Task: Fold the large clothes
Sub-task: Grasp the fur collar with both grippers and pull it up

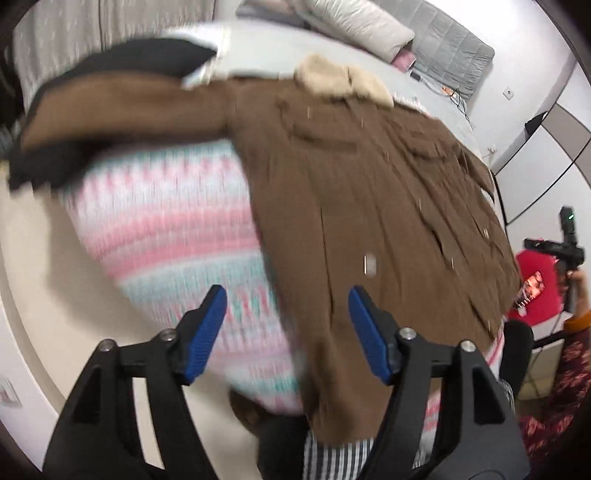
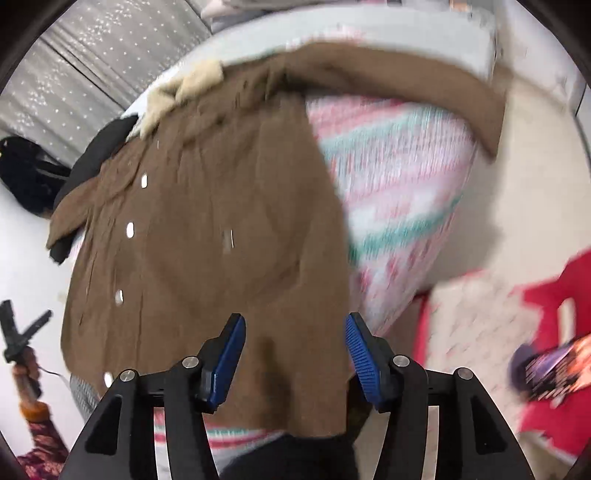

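A large brown coat (image 1: 351,192) with a cream fleece collar (image 1: 343,79) lies spread on a pink, white and teal patterned blanket (image 1: 166,229). One sleeve (image 1: 122,107) stretches out to the left. My left gripper (image 1: 288,325) is open and empty above the coat's lower hem edge. In the right wrist view the same coat (image 2: 207,229) fills the middle, its collar (image 2: 184,88) at the far end and a sleeve (image 2: 406,77) reaching right. My right gripper (image 2: 295,350) is open and empty over the coat's hem. Both views are motion-blurred.
The blanket (image 2: 399,177) covers a bed with a grey sheet (image 1: 273,51) and pillows (image 1: 362,26) at the far end. Dark clothing (image 1: 140,61) lies beside the sleeve. A red stool (image 1: 539,291) stands by the bed's right side. Cream floor (image 2: 524,177) lies beyond the blanket.
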`<state>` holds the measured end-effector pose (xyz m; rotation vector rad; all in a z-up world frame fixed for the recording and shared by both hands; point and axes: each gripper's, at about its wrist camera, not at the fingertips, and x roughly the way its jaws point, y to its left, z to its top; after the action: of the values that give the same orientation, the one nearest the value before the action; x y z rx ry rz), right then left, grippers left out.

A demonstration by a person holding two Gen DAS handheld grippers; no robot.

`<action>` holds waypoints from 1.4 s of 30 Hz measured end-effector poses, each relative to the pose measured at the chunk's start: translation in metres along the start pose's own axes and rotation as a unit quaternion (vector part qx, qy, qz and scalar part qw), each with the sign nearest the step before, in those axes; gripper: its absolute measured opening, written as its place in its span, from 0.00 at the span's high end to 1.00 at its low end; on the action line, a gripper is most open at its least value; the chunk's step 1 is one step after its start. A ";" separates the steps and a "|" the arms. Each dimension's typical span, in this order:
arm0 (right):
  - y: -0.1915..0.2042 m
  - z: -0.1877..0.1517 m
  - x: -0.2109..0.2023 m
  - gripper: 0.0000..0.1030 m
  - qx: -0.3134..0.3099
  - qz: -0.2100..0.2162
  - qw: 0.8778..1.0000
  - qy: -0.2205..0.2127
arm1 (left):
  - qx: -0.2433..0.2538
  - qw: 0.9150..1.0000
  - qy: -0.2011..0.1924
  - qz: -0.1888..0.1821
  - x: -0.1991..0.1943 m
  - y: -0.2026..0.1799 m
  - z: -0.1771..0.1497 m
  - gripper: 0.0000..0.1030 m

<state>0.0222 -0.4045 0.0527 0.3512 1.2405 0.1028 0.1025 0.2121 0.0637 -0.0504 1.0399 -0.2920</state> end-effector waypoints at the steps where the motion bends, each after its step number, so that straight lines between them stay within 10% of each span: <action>1: 0.006 0.015 -0.008 0.43 -0.006 -0.004 1.000 -0.013 | 0.005 1.000 -0.007 0.003 0.006 0.009 0.017 0.29; 11: 0.093 0.174 0.014 0.36 -0.038 -0.024 0.997 -0.066 | 0.053 0.997 -0.057 0.018 0.097 -0.049 0.215 0.28; 22: 0.236 0.330 0.172 0.36 -0.098 -0.013 0.990 -0.099 | 0.091 0.990 -0.070 0.079 0.274 -0.098 0.365 0.31; 27: 0.267 0.379 0.244 0.36 -0.091 -0.048 0.988 -0.111 | 0.029 0.998 -0.037 0.035 0.339 -0.071 0.385 0.48; 30: 0.271 0.387 0.279 0.41 -0.091 -0.103 0.985 -0.105 | -0.016 0.999 -0.045 -0.006 0.351 -0.061 0.382 0.78; 31: 0.271 0.387 0.286 0.71 -0.092 -0.128 0.981 -0.110 | -0.024 0.998 -0.050 -0.004 0.351 -0.062 0.382 0.84; 33: 0.264 0.388 0.293 0.86 -0.082 -0.142 0.979 -0.123 | -0.033 0.996 -0.085 0.007 0.341 -0.066 0.378 0.87; 39: 0.263 0.416 0.287 0.91 -0.078 -0.136 0.973 -0.172 | -0.049 0.988 -0.139 0.040 0.343 -0.062 0.389 0.86; 42: 0.258 0.434 0.306 0.88 -0.085 -0.119 0.974 -0.173 | -0.036 0.988 -0.136 0.061 0.381 -0.047 0.375 0.60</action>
<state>0.5590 -0.1691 -0.0225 0.0639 0.9128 -0.0564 0.5922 0.0308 -0.0579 -0.0895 0.7787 -0.1307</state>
